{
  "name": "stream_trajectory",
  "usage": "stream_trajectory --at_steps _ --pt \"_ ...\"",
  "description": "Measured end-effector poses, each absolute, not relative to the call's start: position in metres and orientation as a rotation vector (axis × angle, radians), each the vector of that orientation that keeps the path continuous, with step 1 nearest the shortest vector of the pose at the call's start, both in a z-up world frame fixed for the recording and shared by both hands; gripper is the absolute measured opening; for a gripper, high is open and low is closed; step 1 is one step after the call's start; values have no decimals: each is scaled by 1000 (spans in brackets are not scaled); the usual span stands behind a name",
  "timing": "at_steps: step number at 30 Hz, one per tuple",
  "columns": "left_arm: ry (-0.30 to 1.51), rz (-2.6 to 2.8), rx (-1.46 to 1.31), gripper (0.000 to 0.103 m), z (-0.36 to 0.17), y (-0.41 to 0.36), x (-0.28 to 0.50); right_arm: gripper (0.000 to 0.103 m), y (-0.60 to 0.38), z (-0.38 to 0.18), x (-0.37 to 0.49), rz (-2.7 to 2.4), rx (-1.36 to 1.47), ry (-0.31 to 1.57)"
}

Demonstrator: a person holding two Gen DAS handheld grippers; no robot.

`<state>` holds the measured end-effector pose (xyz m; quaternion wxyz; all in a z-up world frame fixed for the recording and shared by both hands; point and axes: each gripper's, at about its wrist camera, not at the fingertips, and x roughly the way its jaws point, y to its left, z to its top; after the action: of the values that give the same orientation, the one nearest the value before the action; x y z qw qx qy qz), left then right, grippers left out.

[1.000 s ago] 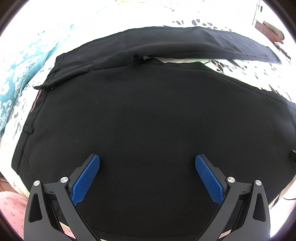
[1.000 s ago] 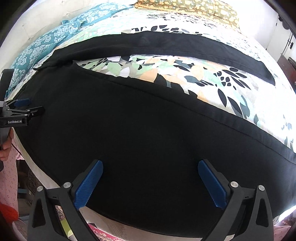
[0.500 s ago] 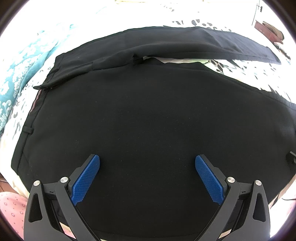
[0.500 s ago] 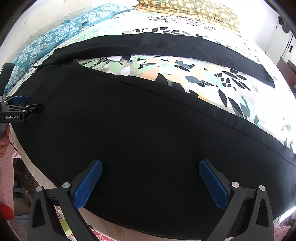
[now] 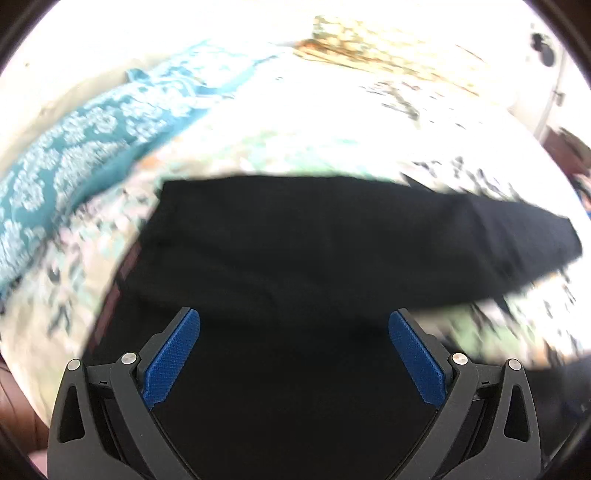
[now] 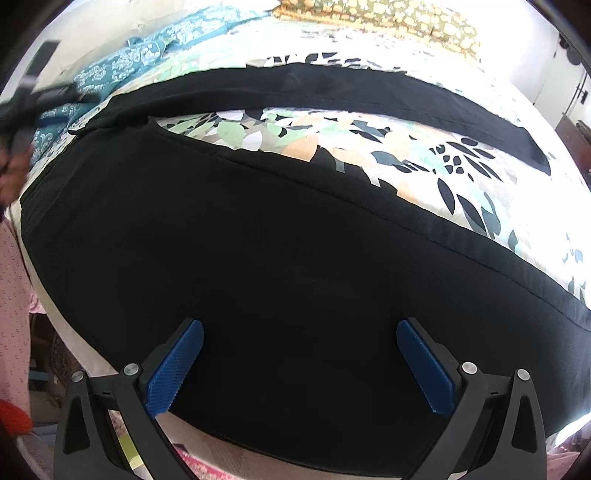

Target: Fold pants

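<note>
Black pants [image 6: 258, 240] lie spread on a bed with a leaf-print cover. The near leg fills the lower part of the right wrist view and the far leg [image 6: 332, 92] runs across the top. My right gripper [image 6: 299, 363] is open and empty over the near leg. My left gripper [image 5: 295, 350] is open and empty above the pants [image 5: 314, 240] near the waistband end; this view is blurred. The left gripper also shows blurred at the far left of the right wrist view [image 6: 26, 99].
The leaf-print bed cover [image 6: 406, 147] shows between the two legs. A teal patterned pillow [image 5: 74, 166] lies at the left. A yellow patterned pillow [image 6: 388, 18] lies at the far side. The bed's near edge [image 6: 229, 454] runs below my right gripper.
My left gripper has lifted and swung away from the pants, so its view now shows more of the bed and is blurred. My right gripper has barely moved.
</note>
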<state>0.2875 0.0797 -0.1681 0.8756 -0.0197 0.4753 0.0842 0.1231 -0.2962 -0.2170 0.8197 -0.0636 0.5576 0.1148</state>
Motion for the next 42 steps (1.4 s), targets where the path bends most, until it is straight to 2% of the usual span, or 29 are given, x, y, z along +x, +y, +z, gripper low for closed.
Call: stream_trajectory --at_steps 3,6,7,9,12,16,20,25,30,31,32,33,34,38,42 --pt "1020 312 -3 102 -196 104 316 103 -288 -195 154 285 -100 1147" --pt "1088 369 8 103 -246 128 319 103 -263 -169 210 343 -75 1074" --pt "1013 348 -20 103 -247 133 308 103 -252 -162 230 367 -52 1049" --pt "991 345 -22 103 -246 133 300 103 -228 -156 272 441 13 1010" --pt "986 354 -1 103 -247 129 299 103 -192 -175 333 535 112 1031" --pt "974 359 7 103 -249 126 297 103 -182 -237 395 526 58 1230" --pt "966 362 11 103 -249 130 304 101 -256 -242 415 465 -115 1140" --pt "956 376 30 102 -251 126 304 102 -426 -241 433 189 -158 1125" --pt "958 382 39 102 -251 125 305 102 -604 -231 429 -143 94 1127" --pt "958 382 40 102 -252 125 306 90 -625 -226 426 -98 175 1109" --pt "958 384 44 102 -252 125 306 86 -634 -220 427 -88 191 1104" --pt "957 386 46 102 -252 125 306 89 -636 -214 431 -163 121 1119" --pt "958 387 46 102 -253 125 306 98 -639 -209 438 -245 48 1145" --pt "956 387 46 102 -253 126 306 97 -659 -174 453 -210 183 1042" --pt "956 387 47 102 -253 125 306 98 -657 -181 506 -159 216 1135"
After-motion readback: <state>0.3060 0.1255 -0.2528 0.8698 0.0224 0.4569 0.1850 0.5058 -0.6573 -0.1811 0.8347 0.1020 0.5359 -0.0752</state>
